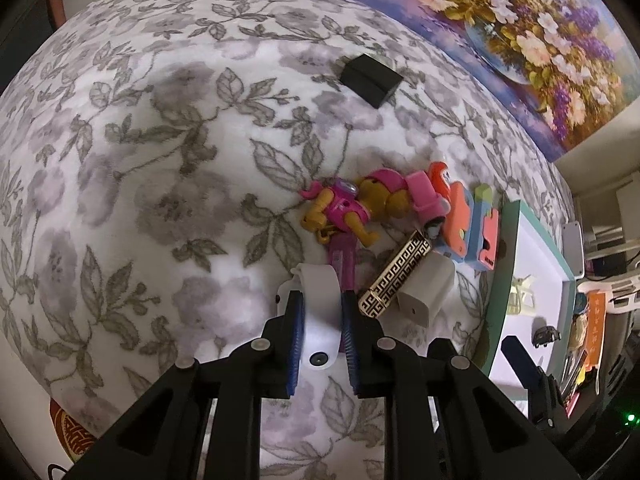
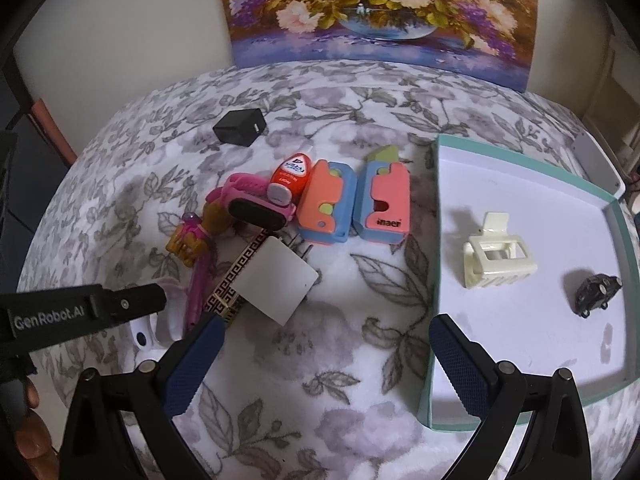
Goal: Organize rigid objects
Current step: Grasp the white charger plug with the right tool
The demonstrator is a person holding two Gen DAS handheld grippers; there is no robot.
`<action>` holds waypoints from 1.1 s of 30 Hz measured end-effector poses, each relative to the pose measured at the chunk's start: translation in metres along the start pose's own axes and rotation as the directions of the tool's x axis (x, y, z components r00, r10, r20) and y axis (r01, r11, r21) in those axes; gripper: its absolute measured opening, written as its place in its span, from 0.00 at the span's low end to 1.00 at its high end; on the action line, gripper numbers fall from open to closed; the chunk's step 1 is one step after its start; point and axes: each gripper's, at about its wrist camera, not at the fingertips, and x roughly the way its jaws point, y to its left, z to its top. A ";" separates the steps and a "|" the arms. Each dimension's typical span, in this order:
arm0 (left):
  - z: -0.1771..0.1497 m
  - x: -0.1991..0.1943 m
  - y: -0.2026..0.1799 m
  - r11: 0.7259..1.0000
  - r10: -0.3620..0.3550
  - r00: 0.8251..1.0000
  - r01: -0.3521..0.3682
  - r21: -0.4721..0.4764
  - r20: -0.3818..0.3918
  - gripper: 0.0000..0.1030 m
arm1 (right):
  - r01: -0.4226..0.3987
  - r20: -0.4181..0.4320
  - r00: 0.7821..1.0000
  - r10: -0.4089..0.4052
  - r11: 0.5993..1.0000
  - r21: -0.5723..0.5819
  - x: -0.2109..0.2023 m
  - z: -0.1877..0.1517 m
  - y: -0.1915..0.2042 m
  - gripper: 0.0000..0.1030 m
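The left gripper (image 1: pixel 320 320) is clamped on a white curved clip (image 1: pixel 318 308) lying on the floral blanket (image 1: pixel 140 160); the right gripper (image 2: pixel 324 344) hangs open. Lift straight up, clear the gold patterned bar (image 1: pixel 394 278), then carry to the teal-rimmed tray (image 2: pixel 434 240)

Dim indoor light, soft shadows, heavy fisheye bending and dark vignette at edges

We worked over a blanket (image 2: pixel 320 360) printed with grey leaves and pale purple flowers. Behind it, a flower painting (image 2: pixel 380 12) leaned against a plain cream wall (image 2: pixel 120 40). To the right we saw cluttered shelves (image 1: pixel 608 240) under dim indoor light.
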 end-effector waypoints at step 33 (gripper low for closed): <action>0.013 0.006 0.019 0.996 -0.004 1.000 0.005 -0.094 0.009 0.19 | -0.165 -0.042 0.985 0.165 0.986 -0.007 0.025 0.027 0.008 0.84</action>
